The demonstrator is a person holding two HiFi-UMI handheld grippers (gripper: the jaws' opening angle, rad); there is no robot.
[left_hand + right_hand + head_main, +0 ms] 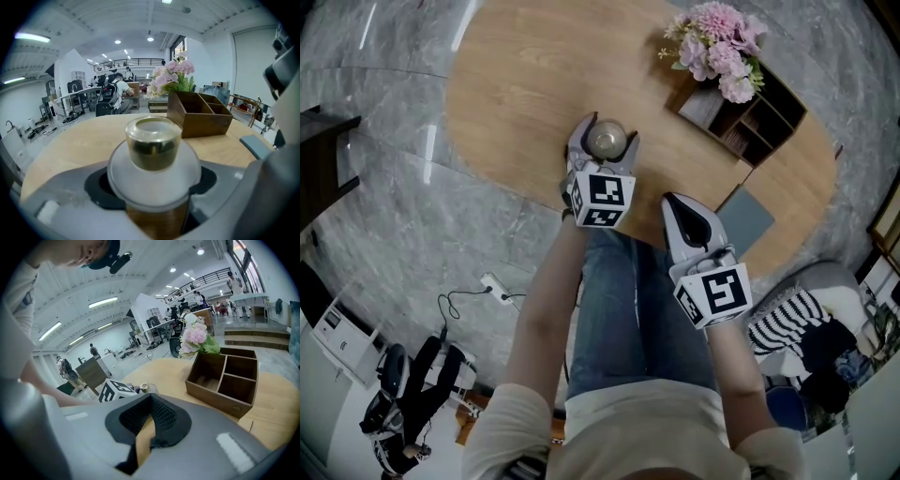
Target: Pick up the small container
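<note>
While tilted, left hand-held gripper (607, 129) straddles container (153, 143).

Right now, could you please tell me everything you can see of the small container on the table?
The small container is a round jar with a translucent amber-brown body, a wide white lid and a clear cylindrical knob that looks dark greenish inside. It stands upright on the wooden table, near the person's edge. The jaws of the left gripper flank it closely. I cannot tell whether their pads press it.
</note>
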